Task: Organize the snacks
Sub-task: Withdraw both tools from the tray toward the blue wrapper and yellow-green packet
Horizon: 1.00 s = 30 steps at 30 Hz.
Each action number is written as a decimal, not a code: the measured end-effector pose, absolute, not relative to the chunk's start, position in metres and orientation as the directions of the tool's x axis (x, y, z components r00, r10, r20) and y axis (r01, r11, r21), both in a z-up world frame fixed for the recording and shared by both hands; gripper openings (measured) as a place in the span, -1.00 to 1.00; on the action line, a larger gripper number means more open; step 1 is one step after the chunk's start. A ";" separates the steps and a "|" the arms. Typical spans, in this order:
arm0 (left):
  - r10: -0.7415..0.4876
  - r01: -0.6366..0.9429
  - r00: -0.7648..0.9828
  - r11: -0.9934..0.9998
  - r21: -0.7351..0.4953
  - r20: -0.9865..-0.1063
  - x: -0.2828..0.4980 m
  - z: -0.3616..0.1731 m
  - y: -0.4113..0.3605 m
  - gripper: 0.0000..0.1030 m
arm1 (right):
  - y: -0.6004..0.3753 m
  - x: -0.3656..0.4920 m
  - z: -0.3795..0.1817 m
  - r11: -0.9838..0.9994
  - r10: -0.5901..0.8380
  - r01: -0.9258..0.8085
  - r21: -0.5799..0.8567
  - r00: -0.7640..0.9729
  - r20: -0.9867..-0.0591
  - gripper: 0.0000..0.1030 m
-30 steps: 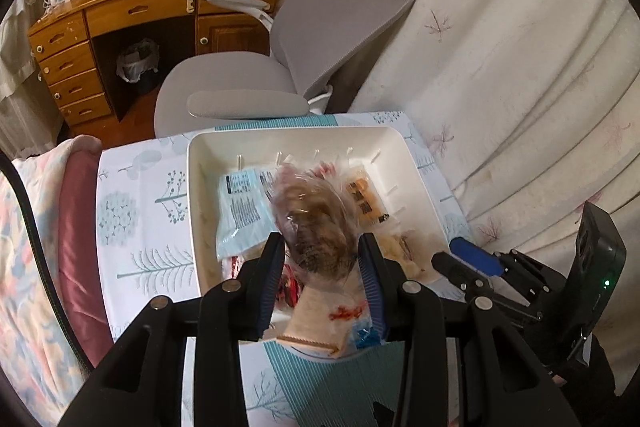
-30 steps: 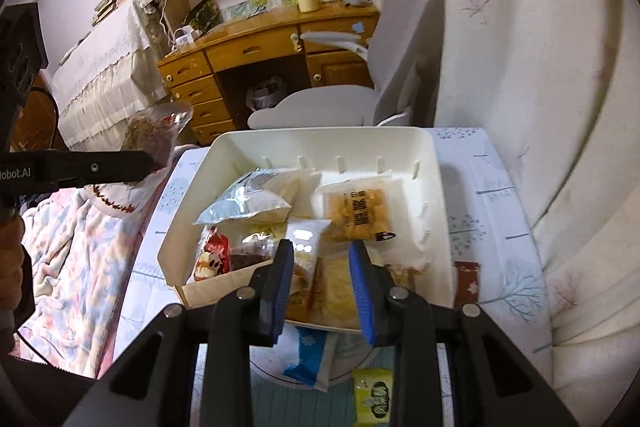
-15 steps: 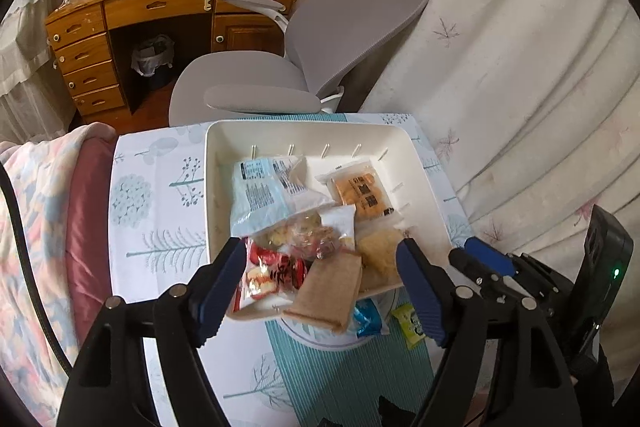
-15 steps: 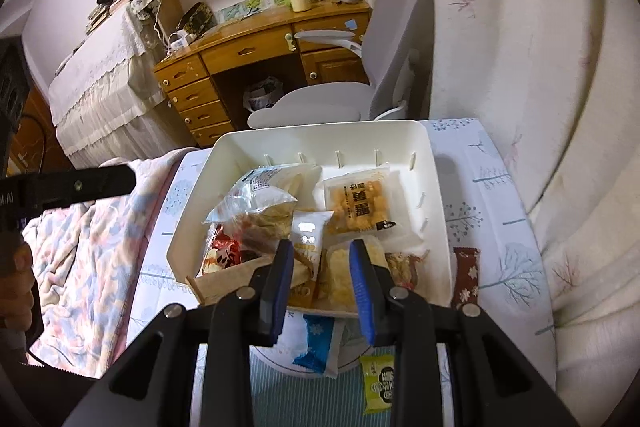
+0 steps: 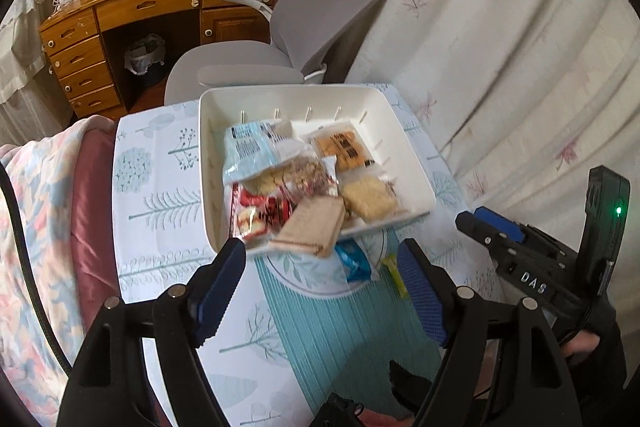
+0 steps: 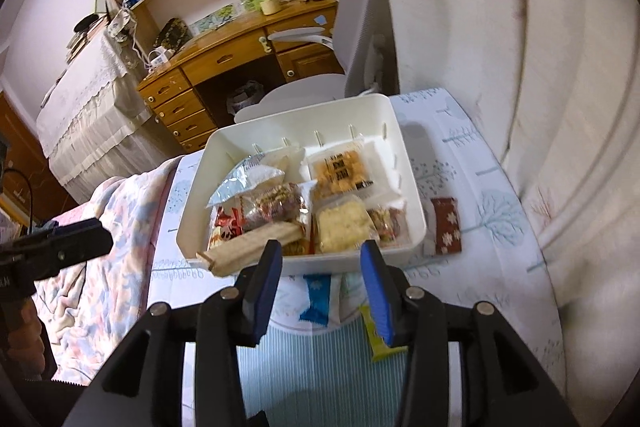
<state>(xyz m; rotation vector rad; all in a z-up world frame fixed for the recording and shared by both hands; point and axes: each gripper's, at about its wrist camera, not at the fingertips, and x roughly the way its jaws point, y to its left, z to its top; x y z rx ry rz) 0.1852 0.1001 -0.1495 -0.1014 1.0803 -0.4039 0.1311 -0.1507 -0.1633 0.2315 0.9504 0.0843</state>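
A white bin (image 5: 414, 163) (image 6: 396, 131) on the patterned table holds several snack packs, among them a clear bag of brown snacks (image 5: 306, 173) (image 6: 276, 205) and a tan cracker pack (image 5: 314, 227) overhanging its near rim. A blue pack (image 5: 352, 261) (image 6: 318, 297), a yellow-green pack (image 5: 394, 273) (image 6: 376, 335) and a brown pack (image 6: 446, 225) lie on the table outside it. My left gripper (image 5: 322, 291) is open and empty, in front of the bin. My right gripper (image 6: 322, 283) is open and empty above the blue pack; it also shows in the left wrist view (image 5: 492, 235).
A grey office chair (image 5: 288, 39) stands behind the table, with a wooden desk (image 5: 132, 15) beyond it. A white curtain (image 5: 500, 47) hangs close on the right. A bed with a floral blanket (image 5: 36, 211) borders the table on the left.
My left gripper opened and let the clear bag of brown snacks drop into the bin, then drew back. My right gripper opened wider and moved closer to the table.
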 end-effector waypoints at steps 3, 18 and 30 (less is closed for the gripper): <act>-0.371 0.279 0.388 0.920 -0.276 -0.843 0.176 -0.157 0.100 0.51 | -0.156 0.121 -0.167 0.968 0.160 0.071 0.243 0.570 -0.806 -0.07; -0.298 0.341 0.321 0.922 -0.184 -0.899 0.144 -0.215 0.088 0.58 | -0.180 0.085 -0.211 0.942 0.094 0.253 0.221 0.435 -0.896 0.20; -0.325 0.417 0.306 0.891 -0.181 -0.895 0.147 -0.259 0.056 0.64 | -0.198 0.082 -0.262 0.937 0.089 0.292 0.190 0.327 -0.941 0.43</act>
